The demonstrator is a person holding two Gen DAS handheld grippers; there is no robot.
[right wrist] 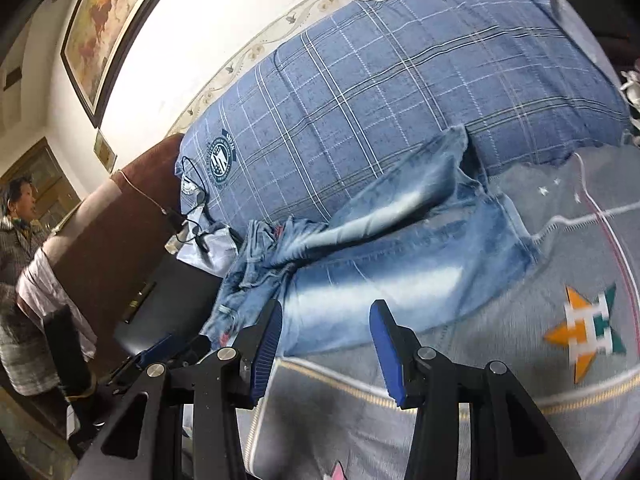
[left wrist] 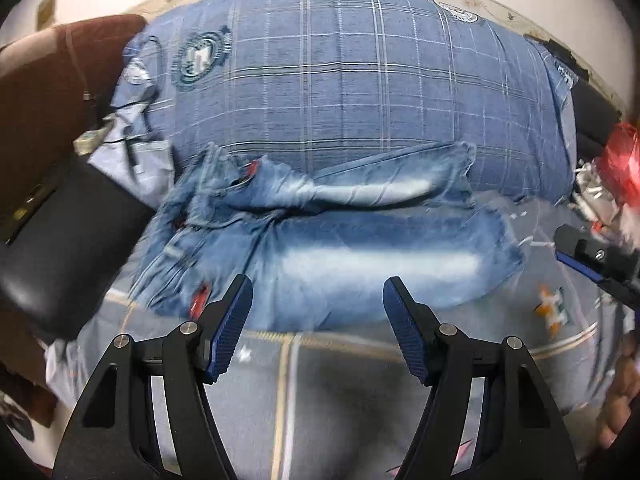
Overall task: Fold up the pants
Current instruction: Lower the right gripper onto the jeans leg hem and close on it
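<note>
On the bed, ahead of both claws: the jeans (left wrist: 320,240) lie spread on the grey bedspread (left wrist: 340,380), their far leg resting against the blue plaid pillow (left wrist: 340,80).
Long axis: I read it as running side to side across both views, waistband to the left, leg hems to the right.
Legs: not stacked; the far leg splays up toward the pillow, the near leg lies flat and closest to me.
Left claw (left wrist: 318,328): jaws standing well apart, nothing between the pads; its tips hover just short of the near edge of the near leg, around the thigh.
Right claw (right wrist: 326,344): jaws apart at a middling width, empty; it too sits just short of the near leg's edge, further toward the hems.
Which claw is nearer what: the left one is my choice for the waistband end, the right one for the hem end; in the left view I can see the right claw out at the far right, beyond the hems.
Coming move, my judgement: both claws need to go forward and down along that long edge before any fold can start.
Left of the jeans: a dark bag (left wrist: 60,240) and a brown headboard (left wrist: 52,80), with a cable lying by the pillow corner.
Risk: motion blur makes the exact hem edge hard to fix.
</note>
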